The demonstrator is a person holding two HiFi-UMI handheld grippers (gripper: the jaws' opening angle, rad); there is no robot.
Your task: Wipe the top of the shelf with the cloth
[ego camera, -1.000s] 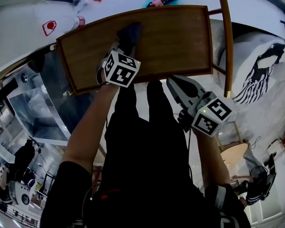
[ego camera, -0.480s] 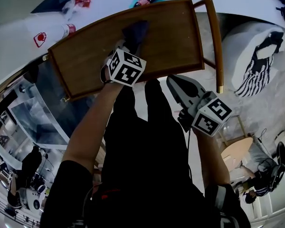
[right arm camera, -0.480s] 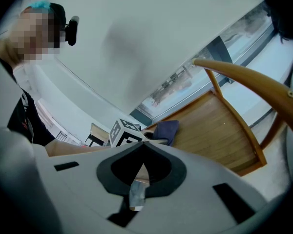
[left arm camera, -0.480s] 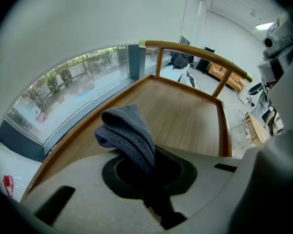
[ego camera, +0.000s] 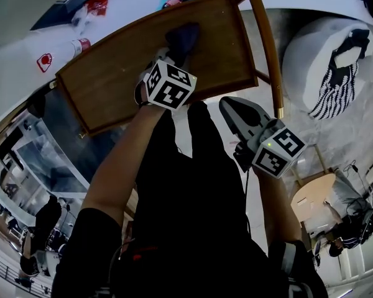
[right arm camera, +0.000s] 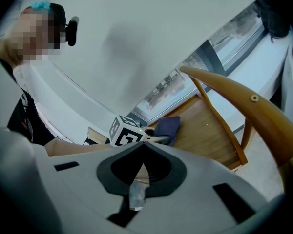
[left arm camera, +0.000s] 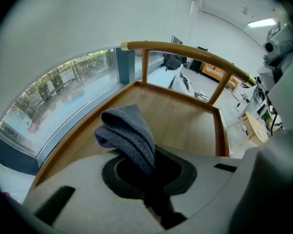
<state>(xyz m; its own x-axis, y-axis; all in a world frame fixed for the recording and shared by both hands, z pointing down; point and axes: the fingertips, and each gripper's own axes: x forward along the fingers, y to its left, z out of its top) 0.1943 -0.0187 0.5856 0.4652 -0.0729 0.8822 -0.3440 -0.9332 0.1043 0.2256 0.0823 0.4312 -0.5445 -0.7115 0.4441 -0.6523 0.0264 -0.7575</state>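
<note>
Right — my left gripper (left arm camera: 149, 177) is clamped on the grey cloth (left arm camera: 127, 133), bunched over the far half of the wooden shelf top (ego camera: 112, 82). My right gripper (right arm camera: 136, 179) hangs off the shelf's near edge, jaws pressed together on nothing — the white packet (ego camera: 59, 45) beyond bears a red emblem (ego camera: 45, 61), too small to read.

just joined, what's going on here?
A person has a dark cloth clamped in the left gripper and sets it on the wooden shelf top, toward its far side, to wipe it. The right gripper hangs off the shelf's near edge, jaws together, holding nothing.
</note>
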